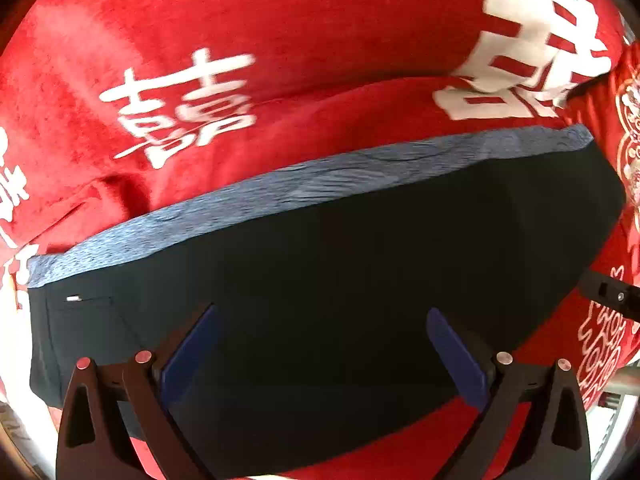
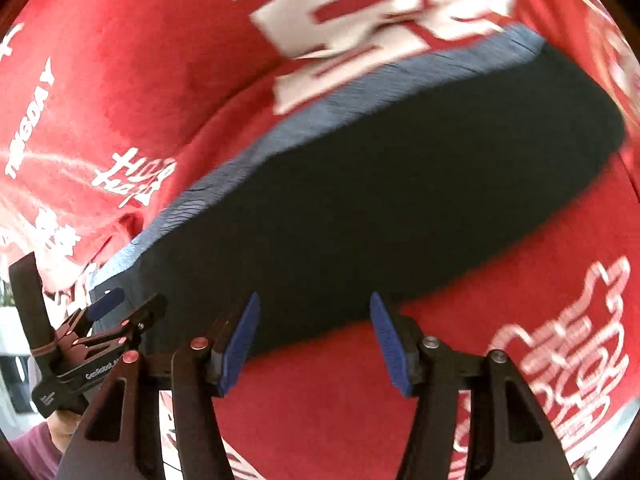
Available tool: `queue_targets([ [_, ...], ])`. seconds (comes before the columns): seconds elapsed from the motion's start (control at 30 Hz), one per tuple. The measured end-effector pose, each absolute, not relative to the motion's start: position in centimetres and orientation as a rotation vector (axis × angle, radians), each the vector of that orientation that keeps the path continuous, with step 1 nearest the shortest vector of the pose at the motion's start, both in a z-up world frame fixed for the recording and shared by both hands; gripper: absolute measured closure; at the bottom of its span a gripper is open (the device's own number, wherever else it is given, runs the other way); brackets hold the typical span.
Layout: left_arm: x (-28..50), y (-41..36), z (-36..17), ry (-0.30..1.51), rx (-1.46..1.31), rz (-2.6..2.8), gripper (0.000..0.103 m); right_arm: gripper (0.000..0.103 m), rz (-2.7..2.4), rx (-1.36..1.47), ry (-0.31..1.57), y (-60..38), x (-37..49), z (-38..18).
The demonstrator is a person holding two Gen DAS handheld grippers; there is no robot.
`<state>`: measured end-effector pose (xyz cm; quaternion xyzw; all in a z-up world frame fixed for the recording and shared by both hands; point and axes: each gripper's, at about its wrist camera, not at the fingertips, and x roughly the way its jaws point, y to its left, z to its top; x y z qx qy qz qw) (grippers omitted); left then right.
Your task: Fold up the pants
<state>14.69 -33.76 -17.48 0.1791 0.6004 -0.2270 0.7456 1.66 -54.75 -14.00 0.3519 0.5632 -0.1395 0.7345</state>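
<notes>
The dark navy pants [image 1: 340, 280] lie folded into a flat block on a red cloth, with a heathered blue waistband [image 1: 320, 184] along the far edge. My left gripper [image 1: 322, 320] is open and empty, hovering over the pants' near part. In the right wrist view the pants [image 2: 380, 200] stretch from lower left to upper right. My right gripper [image 2: 314, 304] is open and empty over the pants' near edge. The left gripper [image 2: 108, 308] shows at the lower left of that view, by the pants' left end.
The red cloth [image 1: 280, 40] with white characters covers the whole surface and is wrinkled at the left. A patterned red cloth [image 1: 624, 160] lies at the right. A bit of the right gripper's body [image 1: 612, 294] shows at the right edge.
</notes>
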Motion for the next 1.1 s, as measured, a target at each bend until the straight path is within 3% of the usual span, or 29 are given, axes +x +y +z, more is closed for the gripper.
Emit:
queue_targets([
  [0.37,13.9,-43.1,-18.5,1.295,0.397,-0.509,0.0,0.043,-0.681,0.975,1.022,-70.1,-6.6,-14.4],
  [0.4,13.9,-43.6,-19.0,1.307,0.407,-0.5,0.0,0.053,-0.696,0.994,1.005,-71.1,-7.0,-14.6],
  [0.43,13.8,-44.0,-19.5,1.323,0.413,-0.484,0.0,0.074,-0.696,1.021,0.989,-72.0,-7.2,-14.9],
  [0.5,13.6,-44.2,-19.9,1.338,0.405,-0.477,0.0,0.09,-0.675,1.066,0.979,-73.2,-6.9,-15.6],
  [0.53,13.4,-44.3,-20.0,1.338,0.406,-0.476,0.0,0.093,-0.656,1.059,0.97,-73.4,-6.5,-15.2],
  [0.7,12.9,-44.5,-20.8,1.348,0.419,-0.455,0.0,0.093,-0.545,0.793,0.984,-72.2,-3.9,-12.7],
  [0.83,12.6,-44.8,-20.9,1.343,0.435,-0.448,0.0,0.093,-0.57,0.889,1.059,-73.8,-7.0,-15.8],
  [0.93,12.6,-44.9,-21.0,1.346,0.436,-0.443,0.0,0.079,-0.593,0.885,1.073,-73.5,-8.4,-15.5],
  [1.1,12.6,-45.0,-21.1,1.355,0.43,-0.426,0.0,0.079,-0.566,0.776,1.011,-72.5,-8.5,-11.0],
])
